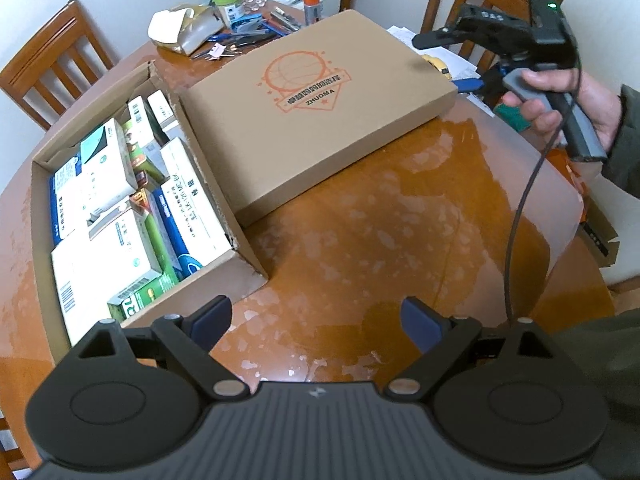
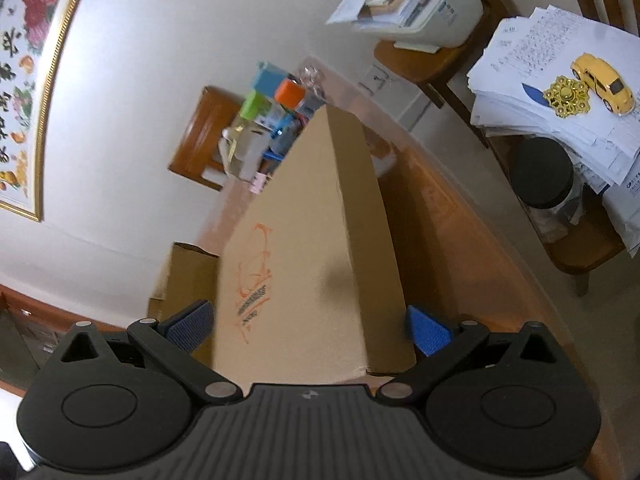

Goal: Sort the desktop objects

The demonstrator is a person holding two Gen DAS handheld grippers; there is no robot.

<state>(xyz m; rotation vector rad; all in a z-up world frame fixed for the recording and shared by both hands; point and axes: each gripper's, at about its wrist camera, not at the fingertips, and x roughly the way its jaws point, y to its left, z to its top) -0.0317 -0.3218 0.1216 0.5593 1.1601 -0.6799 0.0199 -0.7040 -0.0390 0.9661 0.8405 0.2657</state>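
A flat closed cardboard box (image 1: 312,120) with an orange basketball print lies on the wooden table (image 1: 380,240). Beside it on the left stands an open carton (image 1: 44,208) packed with several medicine packets (image 1: 116,216). My left gripper (image 1: 318,322) hangs open over bare tabletop just in front of both, nothing between its blue pads. A hand holds my right gripper (image 1: 426,40) above the flat box's far right corner, casting a shadow on it. In the right wrist view the right gripper (image 2: 308,332) stands open, with the flat box (image 2: 304,260) below and ahead of it, untouched.
Pens, keys, a green-capped bottle (image 1: 228,4) and an orange-capped can (image 1: 311,4) crowd the table's far side. Wooden chairs (image 1: 52,60) ring the table. One chair carries a paper stack (image 2: 560,92) with a yellow toy car (image 2: 604,82); a black-lidded jar (image 2: 542,176) stands below.
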